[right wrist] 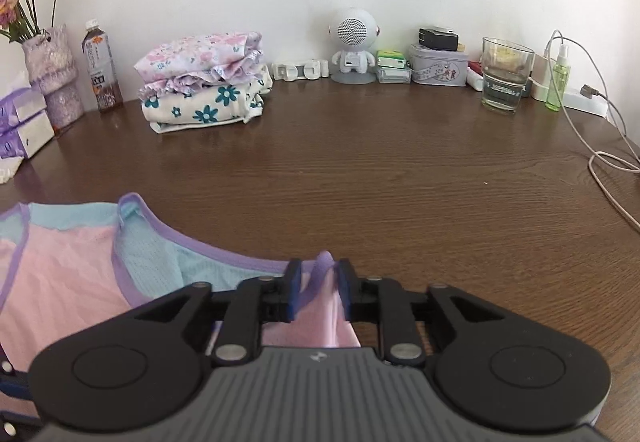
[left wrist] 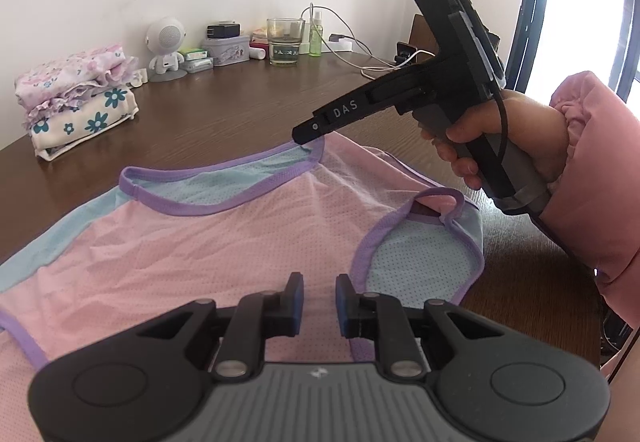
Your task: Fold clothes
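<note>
A pink mesh vest (left wrist: 240, 242) with light-blue panels and purple trim lies spread on the brown table (left wrist: 240, 110). My left gripper (left wrist: 319, 300) hovers open over its pink middle, beside the purple-edged armhole (left wrist: 420, 250), and holds nothing. A hand (left wrist: 500, 138) in a pink sleeve holds my right gripper (left wrist: 306, 132), whose tip rests at the vest's far shoulder corner. In the right wrist view my right gripper (right wrist: 320, 288) has its fingers apart, and the purple shoulder strap (right wrist: 325, 268) stands bunched up between them. The rest of the vest (right wrist: 60, 274) spreads to the left.
A stack of folded floral clothes (right wrist: 204, 82) sits at the back left. Along the wall stand a vase (right wrist: 52, 74), a drink bottle (right wrist: 102, 70), a white robot speaker (right wrist: 354, 42), a tin (right wrist: 438, 70), a glass (right wrist: 506, 74) and a spray bottle (right wrist: 558, 82). A cable (right wrist: 608, 162) trails at the right.
</note>
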The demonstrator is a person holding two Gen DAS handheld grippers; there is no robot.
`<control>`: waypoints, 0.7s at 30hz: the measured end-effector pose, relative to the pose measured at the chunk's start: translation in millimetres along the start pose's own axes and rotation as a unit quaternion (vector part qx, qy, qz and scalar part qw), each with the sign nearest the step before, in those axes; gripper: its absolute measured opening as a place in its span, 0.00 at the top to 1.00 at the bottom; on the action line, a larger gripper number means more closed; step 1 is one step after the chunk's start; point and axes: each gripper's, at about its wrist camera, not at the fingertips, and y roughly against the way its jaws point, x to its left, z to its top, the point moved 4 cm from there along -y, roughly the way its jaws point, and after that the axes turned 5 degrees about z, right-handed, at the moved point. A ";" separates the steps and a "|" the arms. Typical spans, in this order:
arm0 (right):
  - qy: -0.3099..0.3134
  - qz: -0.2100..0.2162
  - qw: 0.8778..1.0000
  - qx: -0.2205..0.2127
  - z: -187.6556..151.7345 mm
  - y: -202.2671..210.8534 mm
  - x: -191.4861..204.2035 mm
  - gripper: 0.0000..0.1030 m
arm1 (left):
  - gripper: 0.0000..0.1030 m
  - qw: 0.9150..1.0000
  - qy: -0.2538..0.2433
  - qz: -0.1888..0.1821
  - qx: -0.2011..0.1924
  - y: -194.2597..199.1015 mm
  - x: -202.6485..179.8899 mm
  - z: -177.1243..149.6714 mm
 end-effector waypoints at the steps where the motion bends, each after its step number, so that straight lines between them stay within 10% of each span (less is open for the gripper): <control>1: -0.002 0.004 1.000 0.000 1.4 -0.4 0.7 0.67 | 0.85 1.000 0.000 0.000 0.000 -0.1 0.0 0.0; 6: 0.025 -0.002 0.999 0.033 -0.5 -12.9 8.0 0.62 | 0.84 1.000 0.000 -0.001 -0.001 -0.5 -0.2 0.4; 9: 0.062 -0.026 0.997 0.040 1.7 -15.2 13.1 0.96 | 0.84 1.000 0.001 -0.002 -0.001 -0.9 0.2 0.3; 14: 0.109 -0.053 0.992 0.044 6.7 -19.0 19.0 0.95 | 0.84 1.000 0.002 -0.005 -0.003 -1.1 0.0 -0.5; 21: 0.098 0.004 0.995 0.028 21.5 -0.8 25.0 0.50 | 0.83 1.000 0.002 -0.007 -0.004 -0.6 -1.2 -1.7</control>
